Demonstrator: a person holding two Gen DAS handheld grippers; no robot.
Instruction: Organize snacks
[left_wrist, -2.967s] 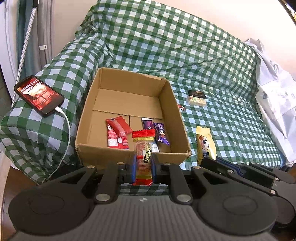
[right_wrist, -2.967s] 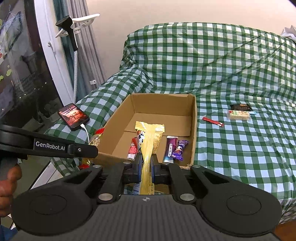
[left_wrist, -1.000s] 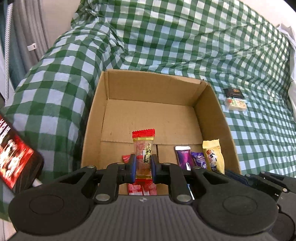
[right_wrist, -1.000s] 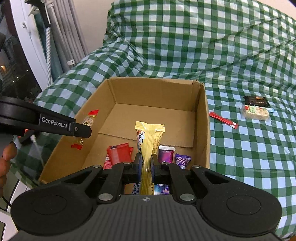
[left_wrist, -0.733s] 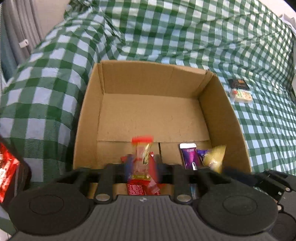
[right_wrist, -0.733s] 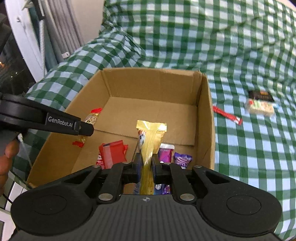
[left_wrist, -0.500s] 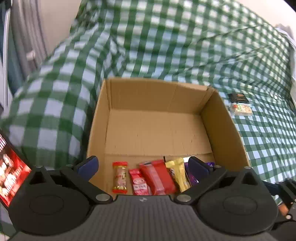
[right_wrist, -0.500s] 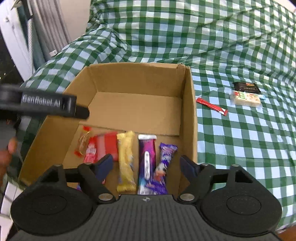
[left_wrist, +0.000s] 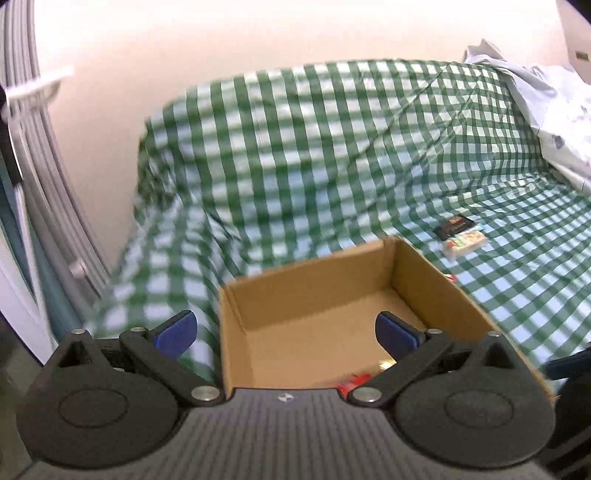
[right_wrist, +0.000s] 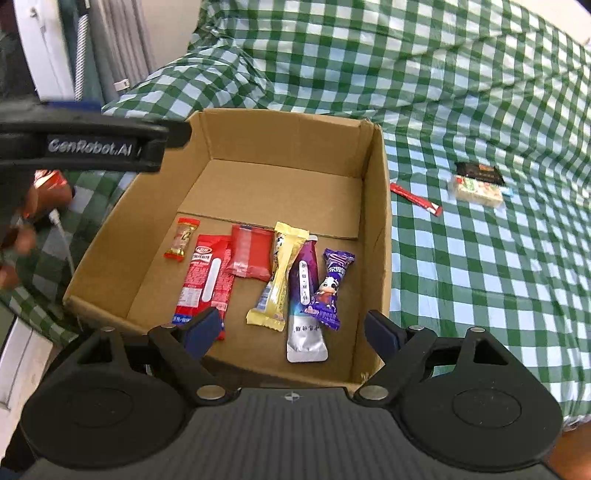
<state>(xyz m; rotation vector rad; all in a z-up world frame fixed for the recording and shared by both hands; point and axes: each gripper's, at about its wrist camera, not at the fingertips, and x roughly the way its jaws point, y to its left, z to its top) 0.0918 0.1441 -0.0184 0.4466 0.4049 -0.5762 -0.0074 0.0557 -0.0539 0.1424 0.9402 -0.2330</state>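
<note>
Both tools gaping wide, empty, jaws just opened!
Red stick packet (right_wrist: 415, 198), right of box (right_wrist: 378, 229): light, crinkly; pinch mid-length.

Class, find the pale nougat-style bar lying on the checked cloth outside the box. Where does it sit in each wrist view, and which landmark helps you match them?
Left wrist view: pale bar, right of centre, beyond the cardboard box.
Right wrist view: pale bar, upper right, right of the box.
Shared landmark: black packet touching its far side.
</note>
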